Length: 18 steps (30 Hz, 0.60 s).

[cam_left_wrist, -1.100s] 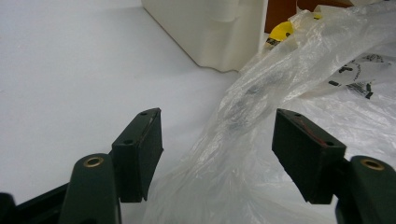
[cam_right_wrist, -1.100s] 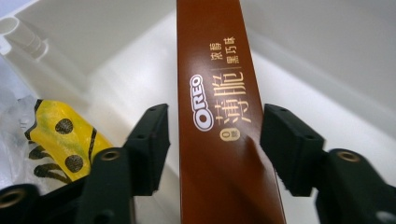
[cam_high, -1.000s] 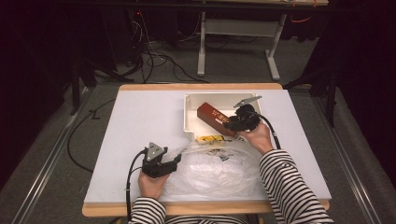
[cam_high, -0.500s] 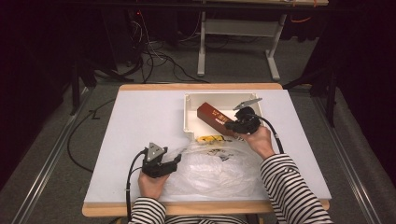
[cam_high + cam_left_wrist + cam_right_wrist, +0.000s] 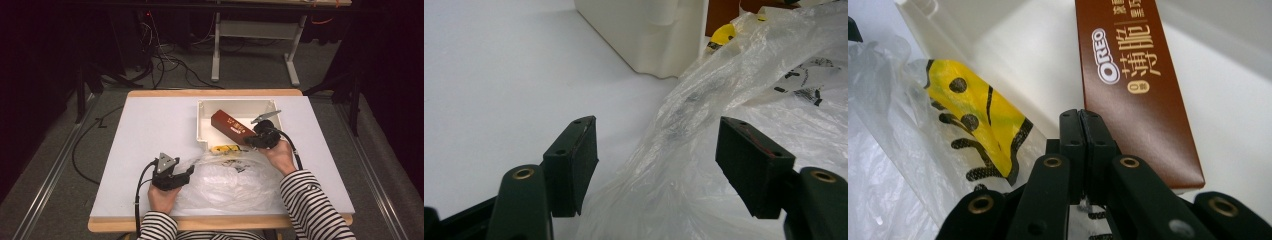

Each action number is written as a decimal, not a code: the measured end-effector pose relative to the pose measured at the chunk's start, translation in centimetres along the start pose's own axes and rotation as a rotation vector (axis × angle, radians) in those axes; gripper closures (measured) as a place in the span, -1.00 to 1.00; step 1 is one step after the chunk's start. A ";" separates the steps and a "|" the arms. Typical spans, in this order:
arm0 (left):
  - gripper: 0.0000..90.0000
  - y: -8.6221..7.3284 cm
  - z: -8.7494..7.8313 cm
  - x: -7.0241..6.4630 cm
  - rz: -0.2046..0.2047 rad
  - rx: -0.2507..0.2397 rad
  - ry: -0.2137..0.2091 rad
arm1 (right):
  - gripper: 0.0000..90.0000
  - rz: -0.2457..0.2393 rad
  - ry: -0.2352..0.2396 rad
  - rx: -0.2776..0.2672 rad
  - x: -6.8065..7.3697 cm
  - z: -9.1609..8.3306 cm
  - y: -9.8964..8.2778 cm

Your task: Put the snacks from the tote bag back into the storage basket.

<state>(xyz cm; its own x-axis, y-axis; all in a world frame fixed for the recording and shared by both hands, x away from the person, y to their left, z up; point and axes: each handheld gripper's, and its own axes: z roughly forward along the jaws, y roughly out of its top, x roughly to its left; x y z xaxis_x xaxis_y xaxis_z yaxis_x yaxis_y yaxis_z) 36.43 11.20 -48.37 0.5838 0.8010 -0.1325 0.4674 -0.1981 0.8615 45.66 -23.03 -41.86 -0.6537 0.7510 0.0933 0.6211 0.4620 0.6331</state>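
While the left gripper [image 5: 189, 171] sits wide open at the clear plastic bag [image 5: 235, 180] just below the white tray [image 5: 202, 125], the right gripper [image 5: 248, 141], jaws pressed together, hovers beside the brown Oreo box [image 5: 1133, 80] in that tray.

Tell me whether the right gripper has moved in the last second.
No. The right gripper sits at the same spot by the near edge of the white tray, beside the brown box.
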 end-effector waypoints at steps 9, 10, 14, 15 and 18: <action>-0.26 0.0 0.0 0.0 -0.004 -0.002 0.002 | 1.00 -0.020 0.000 0.040 0.5 0.5 -0.3; -0.26 0.0 0.0 0.0 -0.004 -0.002 0.002 | 1.00 -0.014 -0.002 0.046 0.5 0.6 -0.4; -0.26 0.0 0.0 0.0 -0.004 -0.002 0.000 | 1.00 -0.006 -0.006 0.072 0.3 1.0 -0.4; -0.26 0.0 0.0 0.0 -0.004 -0.002 0.001 | 1.00 0.000 -0.005 0.074 0.2 1.1 -0.4; -0.26 0.0 0.0 0.0 -0.005 -0.002 0.000 | 1.00 0.004 -0.014 0.079 0.1 1.2 -0.2</action>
<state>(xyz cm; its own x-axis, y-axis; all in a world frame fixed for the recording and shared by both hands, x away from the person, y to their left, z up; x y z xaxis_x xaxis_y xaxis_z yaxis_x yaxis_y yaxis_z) 36.45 11.21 -48.38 0.5816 0.8019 -0.1367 0.4689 -0.1931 0.8619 46.02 -22.48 -42.92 -0.6453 0.7592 0.0850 0.6563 0.4939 0.5704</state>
